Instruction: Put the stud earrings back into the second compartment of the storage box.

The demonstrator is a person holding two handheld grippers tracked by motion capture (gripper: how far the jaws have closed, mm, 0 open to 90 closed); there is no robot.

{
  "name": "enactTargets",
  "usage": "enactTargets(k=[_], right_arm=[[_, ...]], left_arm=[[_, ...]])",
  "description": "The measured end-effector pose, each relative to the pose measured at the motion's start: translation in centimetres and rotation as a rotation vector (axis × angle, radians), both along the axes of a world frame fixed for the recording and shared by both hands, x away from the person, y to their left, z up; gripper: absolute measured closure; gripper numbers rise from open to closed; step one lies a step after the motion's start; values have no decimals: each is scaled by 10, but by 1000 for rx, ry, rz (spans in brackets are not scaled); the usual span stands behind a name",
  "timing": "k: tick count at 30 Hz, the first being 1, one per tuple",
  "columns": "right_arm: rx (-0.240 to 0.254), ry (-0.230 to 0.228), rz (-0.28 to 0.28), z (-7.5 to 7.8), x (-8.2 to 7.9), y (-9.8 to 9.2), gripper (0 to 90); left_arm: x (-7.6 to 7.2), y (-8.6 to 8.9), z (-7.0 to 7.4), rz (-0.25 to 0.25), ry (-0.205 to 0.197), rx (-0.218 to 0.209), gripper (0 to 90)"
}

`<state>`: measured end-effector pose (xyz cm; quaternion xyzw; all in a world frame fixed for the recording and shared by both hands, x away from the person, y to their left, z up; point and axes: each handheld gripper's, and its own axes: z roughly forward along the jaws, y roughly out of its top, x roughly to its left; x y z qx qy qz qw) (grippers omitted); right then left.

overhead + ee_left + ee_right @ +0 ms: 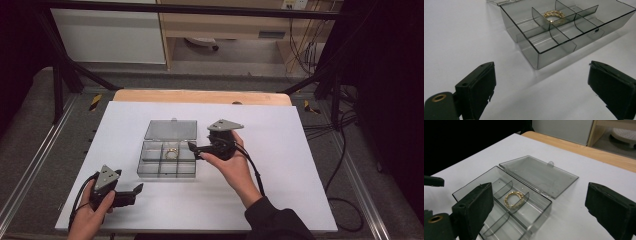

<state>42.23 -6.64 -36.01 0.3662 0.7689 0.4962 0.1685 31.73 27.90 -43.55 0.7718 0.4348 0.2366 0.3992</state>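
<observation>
Nearest the camera in the high view, the left gripper sits low on the white table, jaws spread wide with nothing between them, a little way off the front left corner of the box. The right gripper is further in, hovering at the right edge of the box, jaws also wide apart and empty.

The box itself is a smoky clear plastic organizer box with dividers splitting it into small compartments. Its hinged lid is flipped all the way open and lies flat on the table behind it. One thing inside: a gold ring, sitting in a middle compartment of the back row, touching a divider. The other compartments I can see look bare.

The right gripper view gives the best look at the lid, little tab on its far edge included, and the ring looks like a textured band there. The left gripper view looks at the box from low at a front corner, so the ring shows past the dividers.

Further back: a wooden edge sticks out past the white sheet, then black frame bars, loose cables on the right, grey floor and a light cabinet.
</observation>
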Motion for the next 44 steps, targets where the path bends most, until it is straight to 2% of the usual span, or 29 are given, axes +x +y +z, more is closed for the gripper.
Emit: enactTargets(k=[6, 12, 24, 27, 32, 35, 38, 41, 44], right_arm=[[18, -36, -14, 6, -14, -36, 57], [63, -61, -51, 6, -29, -76, 59], [44, -128, -158, -13, -67, -147, 54], [66, -139, -204, -19, -74, -165, 52], [79, -125, -250, -30, -82, -183, 51], [52, -114, -272, -40, -88, -188, 48], [59, -74, -280, -51, -91, -191, 48], [34, -40, -286, -59, -91, -192, 48], [31, -3, -311, -71, -87, -191, 53]], left_arm=[[0, 0, 0, 15, 0, -4, 83], [-2, 1, 0, 27, -6, -10, 84], [-3, 4, 2, 47, -20, -40, 83], [-4, 4, 3, 45, -25, -46, 83], [-4, 3, 4, 41, -35, -55, 83], [-4, 3, 4, 35, -35, -55, 83], [-4, 3, 5, 30, -37, -55, 83], [-4, 3, 5, 27, -37, -54, 83], [-4, 2, 5, 21, -37, -52, 83]])
